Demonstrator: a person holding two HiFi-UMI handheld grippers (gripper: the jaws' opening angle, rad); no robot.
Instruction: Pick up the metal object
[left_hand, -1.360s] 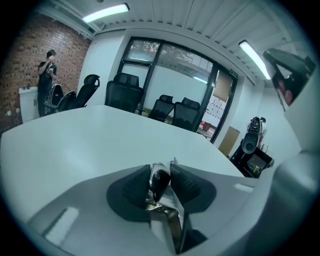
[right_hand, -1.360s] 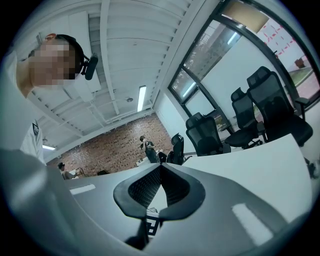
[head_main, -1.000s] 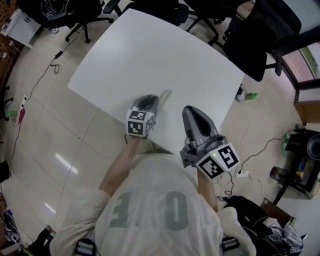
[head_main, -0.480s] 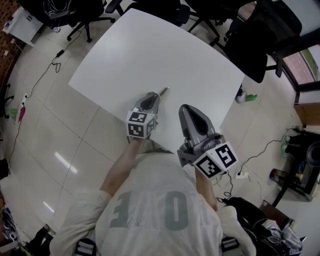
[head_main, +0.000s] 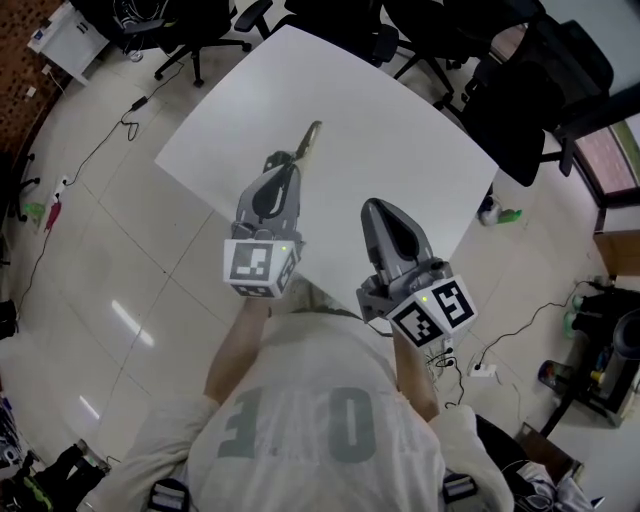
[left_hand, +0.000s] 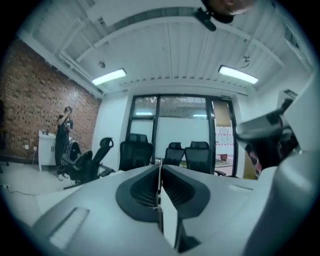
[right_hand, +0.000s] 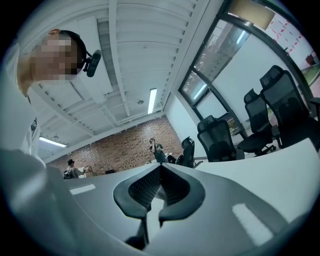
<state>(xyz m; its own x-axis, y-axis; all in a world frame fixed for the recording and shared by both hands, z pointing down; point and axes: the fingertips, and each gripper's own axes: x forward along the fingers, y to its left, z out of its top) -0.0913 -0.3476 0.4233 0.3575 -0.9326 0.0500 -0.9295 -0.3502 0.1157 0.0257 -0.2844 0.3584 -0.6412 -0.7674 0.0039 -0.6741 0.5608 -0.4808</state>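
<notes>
Lifting step: metal object (head_main: 311, 135) pinched between closing jaws of left hand-held gripper (head_main: 287, 162), apparently clear of worktop (head_main: 380, 130). Right hand-held gripper (head_main: 378, 208) jaws together, empty. Next: tighten fully, raise steadily.

White table (head_main: 380, 150) seen in upper centre of frame, set on pale tiled floor (head_main: 120, 260); black office chairs (head_main: 520, 100) ranged along far edges.

You stand over a white table (head_main: 350, 120) on a glossy pale tiled floor (head_main: 100, 260). Black office chairs (head_main: 520, 90) crowd its edge from 12 to 2 o'clock. Brick wall (left_hand: 30, 100) at 10 o'clock, glass windows (left_hand: 175, 125) near 1, strip lights (left_hand: 109, 76) overhead.
</notes>
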